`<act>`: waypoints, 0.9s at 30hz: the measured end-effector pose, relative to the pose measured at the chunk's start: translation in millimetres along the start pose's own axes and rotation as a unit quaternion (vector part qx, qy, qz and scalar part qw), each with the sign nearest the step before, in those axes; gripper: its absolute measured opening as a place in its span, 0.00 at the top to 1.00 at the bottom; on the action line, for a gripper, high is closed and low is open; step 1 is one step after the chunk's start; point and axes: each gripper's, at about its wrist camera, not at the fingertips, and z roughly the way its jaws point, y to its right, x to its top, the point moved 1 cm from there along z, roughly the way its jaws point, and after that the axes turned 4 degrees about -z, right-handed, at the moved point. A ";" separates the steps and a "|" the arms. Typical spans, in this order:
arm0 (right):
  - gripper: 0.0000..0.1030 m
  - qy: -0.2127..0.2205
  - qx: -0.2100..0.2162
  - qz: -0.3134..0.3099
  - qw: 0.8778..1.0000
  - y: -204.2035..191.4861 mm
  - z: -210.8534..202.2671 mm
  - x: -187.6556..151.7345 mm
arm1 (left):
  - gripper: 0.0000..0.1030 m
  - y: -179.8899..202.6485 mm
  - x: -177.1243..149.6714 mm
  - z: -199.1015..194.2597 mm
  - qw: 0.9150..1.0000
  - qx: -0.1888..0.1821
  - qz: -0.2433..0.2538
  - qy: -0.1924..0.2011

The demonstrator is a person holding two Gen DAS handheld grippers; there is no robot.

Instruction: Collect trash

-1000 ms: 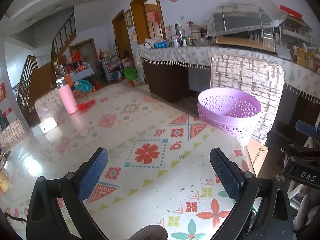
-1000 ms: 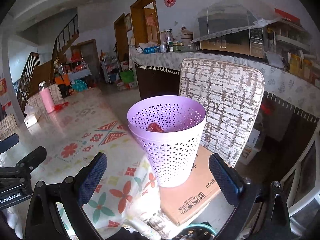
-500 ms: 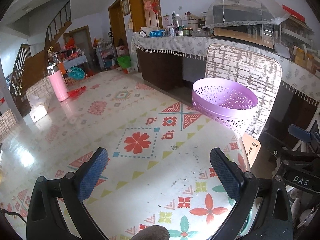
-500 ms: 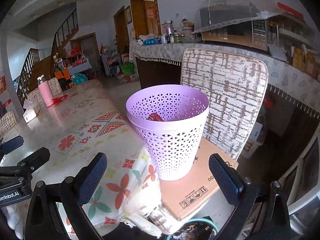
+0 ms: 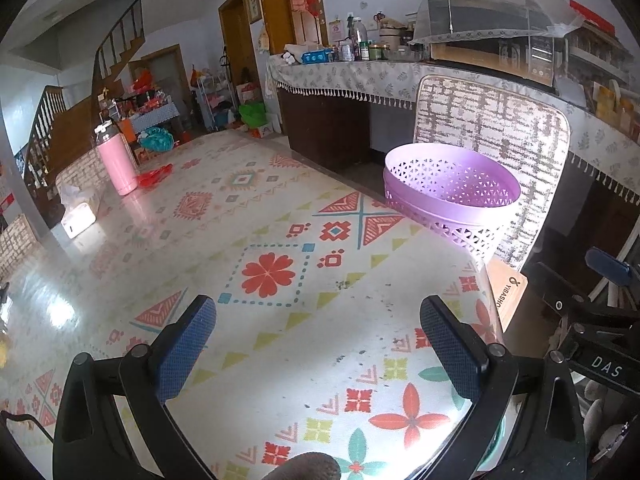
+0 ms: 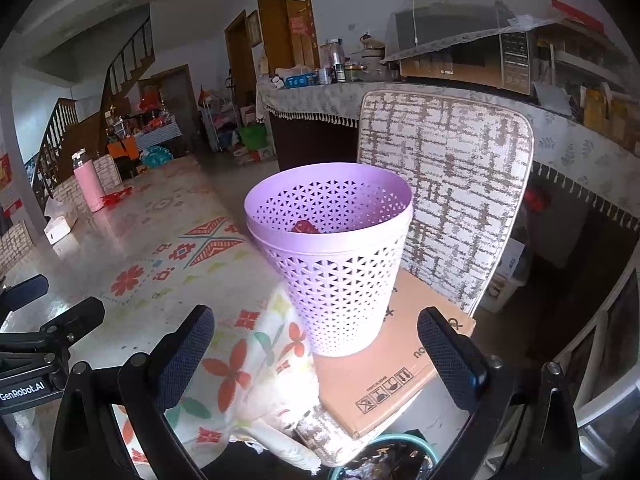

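Both grippers, left gripper [image 5: 318,344] and right gripper [image 6: 316,346], hold jaws wide, empty; one purple basket [image 6: 332,256] holds one red scrap [image 6: 305,227].

Your patterned-cloth counter [image 5: 280,240] carries a pink bottle [image 5: 116,162], red scrap [image 5: 155,175] and white box [image 5: 78,216] at ten o'clock, while at two o'clock the purple basket [image 6: 332,256] sits on a cardboard box [image 6: 384,372].

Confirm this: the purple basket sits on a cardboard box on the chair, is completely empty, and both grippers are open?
Not quite. The purple basket isn't empty: the right wrist view shows a red item inside. It does sit on the cardboard box, and both the left gripper and right gripper are open.
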 end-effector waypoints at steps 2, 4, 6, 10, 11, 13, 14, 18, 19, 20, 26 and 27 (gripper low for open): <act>0.00 0.002 -0.005 -0.003 1.000 1.8 -0.9 -1.0 | 0.01 4.7 -0.3 -0.3 1.000 -0.001 0.003 0.000; 0.00 0.002 -0.007 -0.004 1.000 4.0 -1.4 -2.1 | 0.01 8.8 -0.9 -0.2 1.000 -0.001 0.005 -0.001; 0.00 0.002 -0.007 -0.003 1.000 5.8 -2.0 -2.6 | 0.01 13.1 -1.4 0.1 1.000 -0.001 0.008 -0.003; 0.00 0.003 -0.007 0.000 1.000 11.8 -2.8 -4.2 | 0.01 19.7 -2.1 0.4 1.000 -0.002 0.012 -0.005; 0.00 0.003 -0.007 0.002 1.000 12.9 -2.5 -4.7 | 0.01 21.7 -1.8 0.3 1.000 -0.003 0.012 -0.006; 0.00 0.003 -0.006 0.006 1.000 17.7 -2.7 -5.5 | 0.01 24.6 -1.6 0.0 1.000 -0.005 0.010 -0.008; 0.00 0.003 -0.006 0.008 1.000 19.9 -3.1 -5.5 | 0.01 25.4 -2.0 0.3 1.000 -0.006 0.009 -0.009; 0.00 0.006 -0.010 0.012 1.000 27.1 -5.5 -5.4 | 0.01 29.1 -3.9 1.6 1.000 -0.014 0.006 -0.017; 0.00 0.006 -0.010 0.013 1.000 28.1 -5.7 -5.4 | 0.01 30.2 -4.6 2.1 1.000 -0.016 0.006 -0.020; 0.00 0.007 -0.011 0.014 1.000 29.8 -6.1 -5.5 | 0.01 31.2 -5.2 2.5 1.000 -0.017 0.007 -0.022; 0.00 0.003 -0.012 0.020 1.000 33.1 -4.7 -7.0 | 0.01 32.5 -7.2 2.7 0.999 -0.023 0.005 -0.027; 0.00 0.002 -0.011 0.020 1.000 32.8 -4.4 -7.0 | 0.01 32.2 -7.8 2.9 0.999 -0.023 0.004 -0.027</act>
